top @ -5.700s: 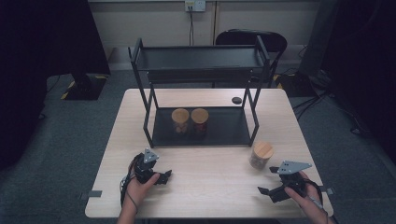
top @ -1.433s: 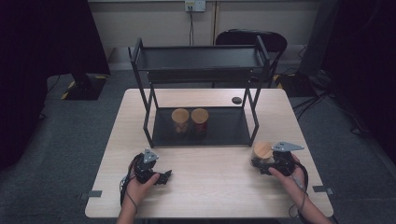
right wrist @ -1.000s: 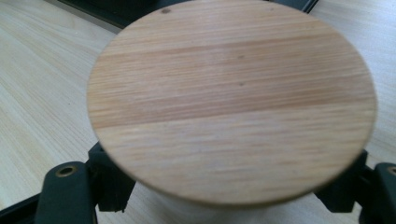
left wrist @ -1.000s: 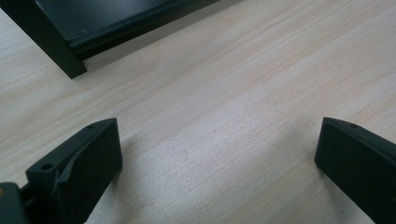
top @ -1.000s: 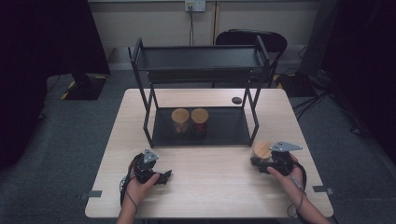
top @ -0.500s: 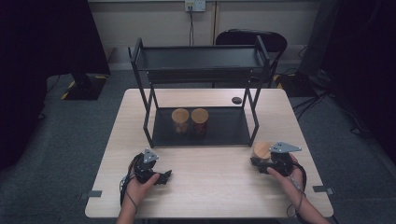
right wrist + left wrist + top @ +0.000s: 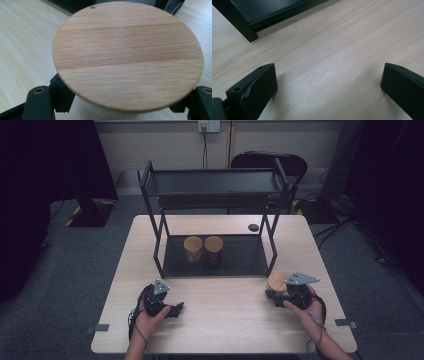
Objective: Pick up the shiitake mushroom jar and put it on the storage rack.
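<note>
A jar with a round wooden lid [image 7: 276, 281] stands on the table just outside the rack's front right leg. My right gripper [image 7: 274, 293] is shut on it. In the right gripper view the lid [image 7: 127, 55] fills the frame and a black jaw sits on each side of the jar body below it. My left gripper [image 7: 176, 309] rests low at the table's front left, pointing right. It stands open, with bare wood between its wide-set fingers [image 7: 254, 87].
A black two-tier rack [image 7: 215, 185] stands mid-table, with two more wooden-lidded jars [image 7: 193, 247] [image 7: 213, 247] on its lower shelf. A small dark round object [image 7: 253, 227] lies behind the rack. A chair [image 7: 265, 160] stands beyond the table. The rack's corner [image 7: 239, 25] is near the left gripper.
The right gripper came from the table's front right corner up to the jar and now holds it. Over the last second it barely moved. The left hand stayed still.
</note>
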